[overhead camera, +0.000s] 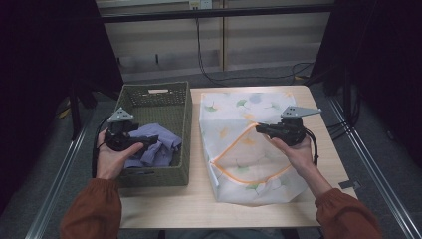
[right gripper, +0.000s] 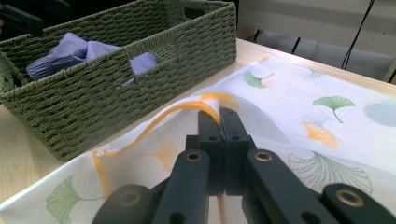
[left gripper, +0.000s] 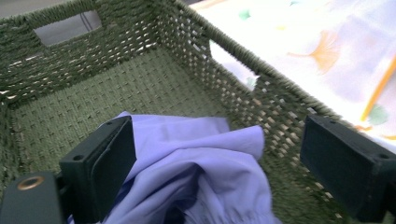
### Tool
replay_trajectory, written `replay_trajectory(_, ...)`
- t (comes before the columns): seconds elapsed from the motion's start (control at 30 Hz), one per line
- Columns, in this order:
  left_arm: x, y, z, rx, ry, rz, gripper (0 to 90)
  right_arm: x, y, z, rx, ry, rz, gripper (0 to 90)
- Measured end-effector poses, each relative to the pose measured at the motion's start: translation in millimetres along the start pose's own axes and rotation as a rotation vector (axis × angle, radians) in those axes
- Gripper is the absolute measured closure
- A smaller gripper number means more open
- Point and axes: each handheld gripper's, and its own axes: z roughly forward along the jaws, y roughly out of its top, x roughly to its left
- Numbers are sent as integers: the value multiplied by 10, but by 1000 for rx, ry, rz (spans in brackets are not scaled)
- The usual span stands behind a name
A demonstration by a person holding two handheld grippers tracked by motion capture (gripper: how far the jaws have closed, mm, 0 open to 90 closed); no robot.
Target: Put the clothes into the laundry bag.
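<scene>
You see a woven olive-green basket [overhead camera: 180, 124] holding a lavender cloth [overhead camera: 154, 144]. Beside it, your white mesh bag [overhead camera: 234, 114] carries green, orange and pale blue leaf prints, with an orange zipper [overhead camera: 249, 177].

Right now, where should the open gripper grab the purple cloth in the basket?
Probably the raised bunched fold of the purple cloth, coming straight down from above. The left gripper already has its open jaws on either side of it, and the walls of the green basket block any sideways approach.
</scene>
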Motion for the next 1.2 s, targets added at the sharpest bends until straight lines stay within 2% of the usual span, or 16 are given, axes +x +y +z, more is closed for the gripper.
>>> replay_trajectory(0.07, 26, 11, 66, 23, -20, -6, 96, 3, 1, 1, 1, 1, 0, 896)
replay_trajectory(0.1, 41, 18, 112, 55, -21, -25, 81, 5, 0, 5, 2, 1, -1, 896)
replay_trajectory(0.2, 117, 24, 244, 118, 4, -54, 68, 1, -4, 12, 4, 0, -1, 896)
replay_trajectory(0.33, 185, 18, 377, 180, -18, -66, 42, -6, -6, 10, 8, -1, -4, 896)
replay_trajectory(0.43, 218, 4, 457, 225, -33, -57, 39, -9, -8, 11, 9, -3, -2, 896)
replay_trajectory(0.5, 245, 4, 488, 240, -40, -53, 40, -8, -9, 16, 10, 0, 2, 896)
replay_trajectory(0.57, 286, -4, 517, 254, -24, -56, 45, -6, -10, 17, 13, 2, 1, 896)
replay_trajectory(0.73, 402, -55, 597, 302, -49, -82, 43, -11, -15, 24, 17, 3, 1, 896)
replay_trajectory(0.8, 405, -63, 631, 308, -55, -79, 44, -14, -20, 30, 23, 5, 3, 896)
replay_trajectory(0.83, 399, -66, 653, 308, -67, -94, 44, -16, -23, 36, 23, 3, 1, 896)
replay_trajectory(0.93, 398, -81, 725, 348, -73, -99, 39, -12, -26, 44, 29, 5, -1, 896)
replay_trajectory(0.97, 408, -86, 750, 375, -84, -81, 39, -10, -25, 45, 29, 5, 1, 896)
replay_trajectory(1.03, 403, -86, 787, 403, -77, -67, 36, -9, -23, 43, 34, 1, 0, 896)
replay_trajectory(1.07, 388, -95, 813, 388, -70, -84, 32, -11, -24, 43, 33, 1, 0, 896)
replay_trajectory(1.1, 403, -92, 822, 403, -76, -64, 30, -10, -23, 42, 34, 1, 3, 896)
replay_trajectory(1.2, 415, -117, 868, 432, -79, -59, 34, -12, -26, 46, 36, 1, 2, 896)
